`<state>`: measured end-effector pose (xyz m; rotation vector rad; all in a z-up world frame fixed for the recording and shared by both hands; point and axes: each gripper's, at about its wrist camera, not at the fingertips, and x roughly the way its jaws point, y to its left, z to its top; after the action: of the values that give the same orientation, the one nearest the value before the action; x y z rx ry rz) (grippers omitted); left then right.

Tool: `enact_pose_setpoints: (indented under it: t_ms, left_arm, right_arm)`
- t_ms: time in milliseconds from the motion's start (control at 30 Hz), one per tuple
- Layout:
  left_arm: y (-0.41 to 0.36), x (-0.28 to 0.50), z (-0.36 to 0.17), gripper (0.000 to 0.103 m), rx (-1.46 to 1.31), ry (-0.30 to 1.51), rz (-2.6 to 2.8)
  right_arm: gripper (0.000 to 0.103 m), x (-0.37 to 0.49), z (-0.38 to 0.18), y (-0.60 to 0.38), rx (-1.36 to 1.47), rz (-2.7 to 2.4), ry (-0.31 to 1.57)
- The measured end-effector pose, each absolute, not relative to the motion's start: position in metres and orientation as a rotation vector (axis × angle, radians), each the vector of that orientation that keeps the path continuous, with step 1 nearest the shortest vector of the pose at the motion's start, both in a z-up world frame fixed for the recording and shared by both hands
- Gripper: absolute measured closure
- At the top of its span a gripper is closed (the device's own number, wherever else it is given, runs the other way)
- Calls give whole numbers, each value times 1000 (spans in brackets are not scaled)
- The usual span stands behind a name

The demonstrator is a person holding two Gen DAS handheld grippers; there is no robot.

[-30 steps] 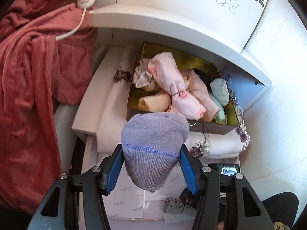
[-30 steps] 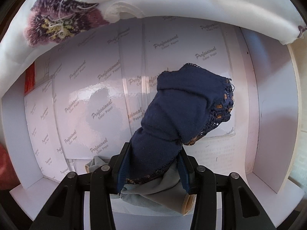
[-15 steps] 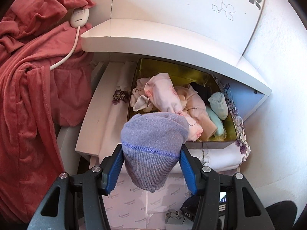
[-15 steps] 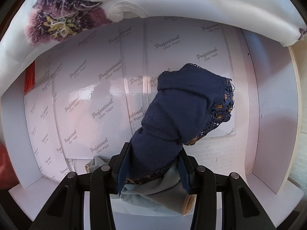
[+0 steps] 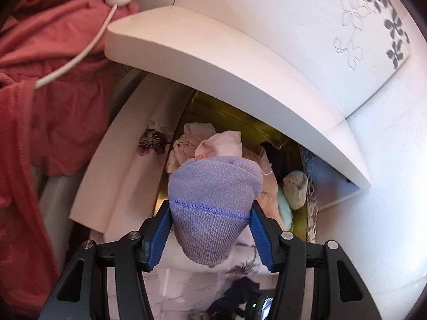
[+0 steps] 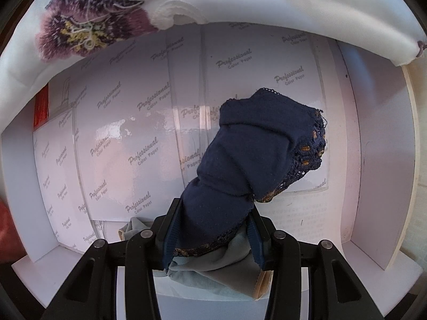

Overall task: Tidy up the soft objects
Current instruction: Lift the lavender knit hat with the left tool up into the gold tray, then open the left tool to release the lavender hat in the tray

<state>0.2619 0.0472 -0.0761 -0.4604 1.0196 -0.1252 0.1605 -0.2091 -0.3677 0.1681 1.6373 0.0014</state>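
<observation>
1. Setting: a home, most likely a bedroom storage corner.
2. White drawer unit [image 5: 234, 61] with a flower-printed top and an open drawer.
3. Gold box [image 5: 269, 130] in the drawer, filled with rolled socks and underwear [image 5: 221, 144].
4. White embroidered cloth [image 6: 88, 26] lining the drawer.
5. Red garment [image 5: 40, 106] draped beside the unit.
6. Lower drawer lined with colour-paper packs [image 6: 149, 112].
</observation>
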Motion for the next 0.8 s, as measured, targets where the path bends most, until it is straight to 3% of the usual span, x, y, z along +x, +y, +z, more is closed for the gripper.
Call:
enact_pose_setpoints:
  t_ms: [367, 800]
  left_arm:
    - [35, 287, -129, 45, -529, 1105, -66]
    - [35, 274, -120, 32, -368, 1082, -40]
  right_arm:
    - [57, 161, -368, -210, 175, 4, 1639]
    - [55, 162, -368, -211, 180, -2, 1642]
